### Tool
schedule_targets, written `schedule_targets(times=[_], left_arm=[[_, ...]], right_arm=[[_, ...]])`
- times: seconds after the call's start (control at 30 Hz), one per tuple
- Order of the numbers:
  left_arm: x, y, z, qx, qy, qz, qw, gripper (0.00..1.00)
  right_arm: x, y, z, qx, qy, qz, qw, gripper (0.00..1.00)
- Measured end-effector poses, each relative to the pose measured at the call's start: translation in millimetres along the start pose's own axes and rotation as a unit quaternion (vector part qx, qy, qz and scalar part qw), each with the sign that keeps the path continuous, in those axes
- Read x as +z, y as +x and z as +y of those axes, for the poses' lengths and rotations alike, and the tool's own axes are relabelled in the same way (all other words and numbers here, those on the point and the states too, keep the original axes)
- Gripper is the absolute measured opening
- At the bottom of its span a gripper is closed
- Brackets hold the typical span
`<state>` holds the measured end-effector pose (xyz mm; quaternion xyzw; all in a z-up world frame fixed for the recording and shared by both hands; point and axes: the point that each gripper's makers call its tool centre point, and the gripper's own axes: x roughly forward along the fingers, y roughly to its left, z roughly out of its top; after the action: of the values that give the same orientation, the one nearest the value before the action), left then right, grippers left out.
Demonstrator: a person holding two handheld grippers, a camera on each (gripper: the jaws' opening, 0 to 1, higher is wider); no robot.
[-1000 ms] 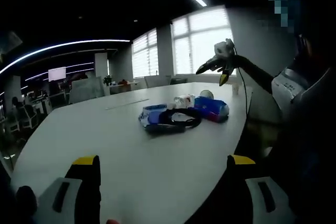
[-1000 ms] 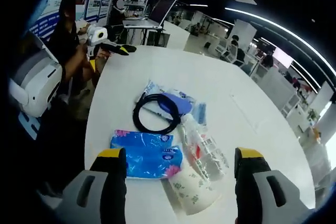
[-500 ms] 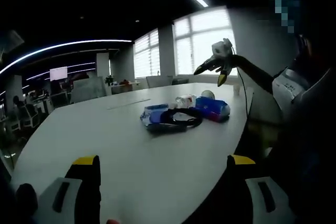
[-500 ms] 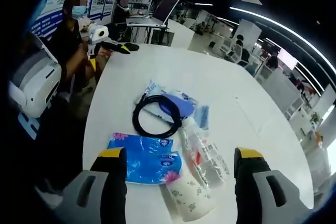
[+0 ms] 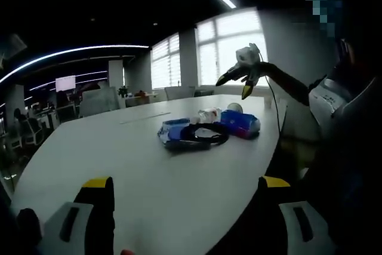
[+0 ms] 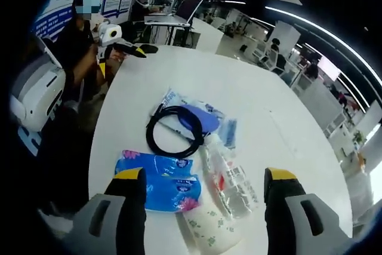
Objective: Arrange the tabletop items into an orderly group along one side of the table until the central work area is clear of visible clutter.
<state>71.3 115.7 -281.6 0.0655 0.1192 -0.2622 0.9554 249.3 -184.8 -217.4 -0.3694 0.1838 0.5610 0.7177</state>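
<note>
Near one long edge of the table (image 6: 280, 111) lie a soft blue tissue pack (image 6: 156, 173), a light, slippery clear bottle (image 6: 227, 171) best gripped mid-body, and a limp cable coil (image 6: 175, 131). Both grippers, left (image 5: 185, 219) and right (image 6: 206, 207), are held wide open and empty.

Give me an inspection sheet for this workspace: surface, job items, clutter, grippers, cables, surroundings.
Surface: white table, mostly bare away from one cluster of items.
Job's things: blue tissue pack, clear plastic bottle lying on its side, patterned paper cup lying on its side, blue-and-clear packet, all close together.
Clutter: nothing seen beyond that cluster.
Grippers: left gripper open, empty, low over the table's near edge; right gripper open, empty, above the tissue pack and bottle, touching nothing.
Cables: black coiled cable lying partly on the packet.
Surroundings: open office, ceiling light strips, bright windows, a laptop on a further table, wall posters.
</note>
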Motion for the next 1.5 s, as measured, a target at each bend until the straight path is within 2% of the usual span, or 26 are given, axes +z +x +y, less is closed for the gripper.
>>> schedule_targets(times=[0.23,0.33,0.73,1.5], left_arm=[[-1.4,0,-2.3,0.000,0.000,0.002,1.0000,1.00],[-2.5,1,-2.4,0.000,-0.003,0.002,1.0000,1.00],[-2.6,3,-5.2,-0.006,-0.002,0.005,1.0000,1.00],[3.5,-2,-5.7,-0.005,0.005,0.000,1.0000,1.00]], right_arm=[[2.2,7,-6,0.001,-0.003,0.002,1.0000,0.73],[3.8,9,-9,-0.002,-0.008,0.003,1.0000,0.65],[9.4,16,-11,0.007,-0.010,0.007,0.9999,0.64],[15.9,37,-10,0.032,-0.010,0.012,0.9994,0.52]])
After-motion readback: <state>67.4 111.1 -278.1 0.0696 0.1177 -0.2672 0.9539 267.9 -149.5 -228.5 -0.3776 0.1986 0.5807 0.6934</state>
